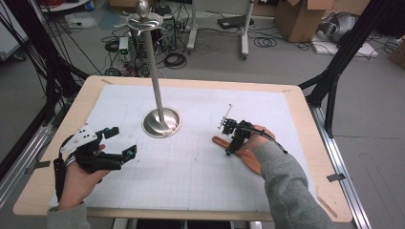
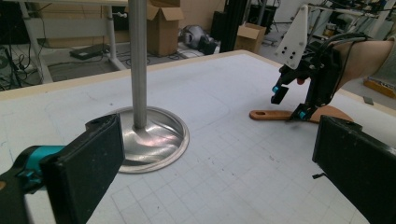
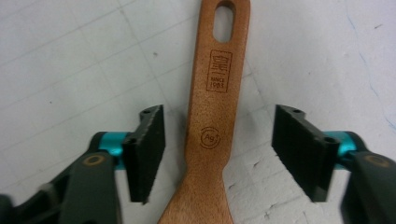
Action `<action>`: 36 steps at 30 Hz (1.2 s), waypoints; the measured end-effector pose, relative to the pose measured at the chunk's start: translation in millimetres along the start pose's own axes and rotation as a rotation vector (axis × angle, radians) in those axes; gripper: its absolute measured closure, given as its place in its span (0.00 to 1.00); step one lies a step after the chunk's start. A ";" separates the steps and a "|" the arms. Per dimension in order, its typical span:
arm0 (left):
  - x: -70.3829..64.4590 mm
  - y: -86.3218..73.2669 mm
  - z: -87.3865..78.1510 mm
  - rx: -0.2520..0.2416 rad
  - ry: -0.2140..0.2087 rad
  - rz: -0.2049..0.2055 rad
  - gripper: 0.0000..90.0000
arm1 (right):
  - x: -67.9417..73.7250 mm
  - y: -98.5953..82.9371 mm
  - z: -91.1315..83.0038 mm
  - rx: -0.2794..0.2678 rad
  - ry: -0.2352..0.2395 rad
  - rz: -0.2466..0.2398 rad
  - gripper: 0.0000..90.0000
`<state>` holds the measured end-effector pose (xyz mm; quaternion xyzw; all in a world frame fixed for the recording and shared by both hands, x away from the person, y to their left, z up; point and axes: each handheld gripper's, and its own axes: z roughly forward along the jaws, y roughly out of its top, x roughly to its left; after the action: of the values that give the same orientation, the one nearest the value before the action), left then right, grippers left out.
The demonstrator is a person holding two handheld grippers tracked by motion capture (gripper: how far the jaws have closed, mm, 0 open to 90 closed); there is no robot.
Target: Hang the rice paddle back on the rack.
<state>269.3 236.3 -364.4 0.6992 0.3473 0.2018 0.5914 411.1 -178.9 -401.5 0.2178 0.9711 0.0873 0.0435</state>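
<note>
A wooden spatula (image 3: 215,88) with a hole in its handle end lies flat on the white grid mat (image 1: 191,176). My right gripper (image 3: 219,140) is open, one jaw on each side of the handle, and neither pad touches the wood. From above, the right gripper (image 1: 230,149) points down over the spatula (image 1: 220,140) at centre right. My left gripper (image 1: 122,142) is open and holds nothing at the left of the mat. In its own view, the left gripper (image 2: 219,163) faces the right gripper (image 2: 290,105) and the spatula (image 2: 280,115).
A metal stand with a round dished base (image 1: 162,123) and a tall pole (image 1: 153,62) rises from the middle of the mat, with hooks at its top. The stand's base (image 2: 154,140) is just ahead of the left gripper. Cables and boxes lie on the floor beyond the table.
</note>
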 end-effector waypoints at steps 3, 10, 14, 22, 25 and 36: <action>0.0 -0.5 -0.7 0.000 0.000 -0.001 0.03 | 0.6 1.4 -1.1 0.018 0.004 0.004 0.49; 0.1 -0.8 -1.6 0.002 0.001 -0.001 0.03 | 1.1 4.1 1.3 0.054 -0.002 -0.008 0.54; 0.8 -1.6 -1.4 0.003 0.004 -0.004 0.03 | 1.7 6.0 3.2 0.065 -0.013 -0.018 0.58; 1.4 -2.0 -1.6 0.005 0.002 -0.004 0.03 | 0.4 6.5 4.7 0.076 0.017 -0.008 0.67; 1.0 -1.8 -1.8 0.007 0.003 -0.002 0.03 | 0.4 6.6 4.8 0.079 0.018 -0.004 0.68; 1.4 -1.7 -3.2 0.005 0.007 -0.005 0.03 | 3.1 5.0 3.4 0.060 0.014 -0.005 0.73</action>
<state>267.6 239.6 -365.5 0.6990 0.3517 0.2021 0.5889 410.7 -172.7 -404.1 0.2159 0.9741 0.0595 0.0302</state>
